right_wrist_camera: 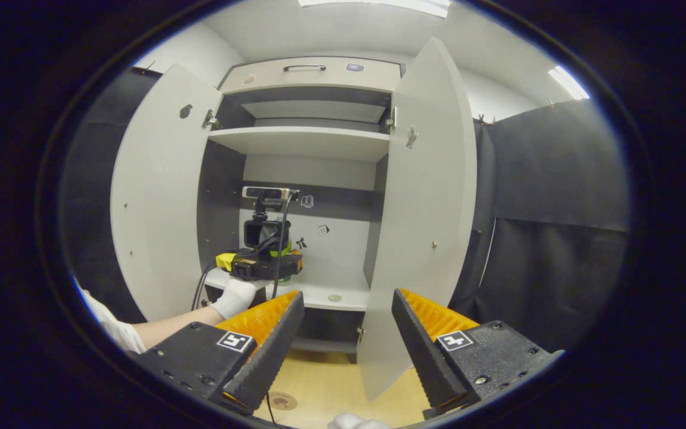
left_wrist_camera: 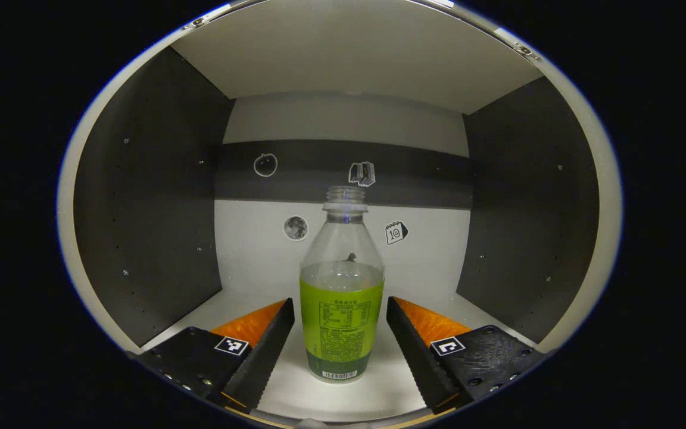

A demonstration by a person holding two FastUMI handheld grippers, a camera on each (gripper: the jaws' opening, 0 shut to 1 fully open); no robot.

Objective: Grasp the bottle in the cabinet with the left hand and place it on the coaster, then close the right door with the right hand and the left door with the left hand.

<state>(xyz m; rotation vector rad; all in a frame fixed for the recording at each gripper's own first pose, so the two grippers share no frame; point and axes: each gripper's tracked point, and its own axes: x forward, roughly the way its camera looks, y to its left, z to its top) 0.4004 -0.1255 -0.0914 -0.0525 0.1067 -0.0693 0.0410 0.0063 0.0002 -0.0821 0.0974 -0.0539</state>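
A clear uncapped bottle [left_wrist_camera: 342, 298] with a green label stands upright on the cabinet's white shelf [left_wrist_camera: 295, 399]. My left gripper [left_wrist_camera: 340, 302] is open, one finger on each side of the bottle's lower half, with a gap on both sides. In the right gripper view the left gripper [right_wrist_camera: 265, 262] reaches into the cabinet, held by a white-gloved hand [right_wrist_camera: 233, 298]. My right gripper [right_wrist_camera: 348, 297] is open and holds nothing, in front of the cabinet. The left door [right_wrist_camera: 158, 196] and right door [right_wrist_camera: 426, 208] both stand wide open. A round brown coaster [right_wrist_camera: 283, 400] lies on the wooden surface below.
Dark side walls [left_wrist_camera: 146, 196] enclose the compartment, and small stickers mark its back wall [left_wrist_camera: 343, 173]. An upper shelf [right_wrist_camera: 298, 140] and a drawer with a handle [right_wrist_camera: 304, 68] sit above. A small round disc [right_wrist_camera: 335, 297] lies near the shelf's front edge. Black cloth [right_wrist_camera: 551, 196] hangs to the right.
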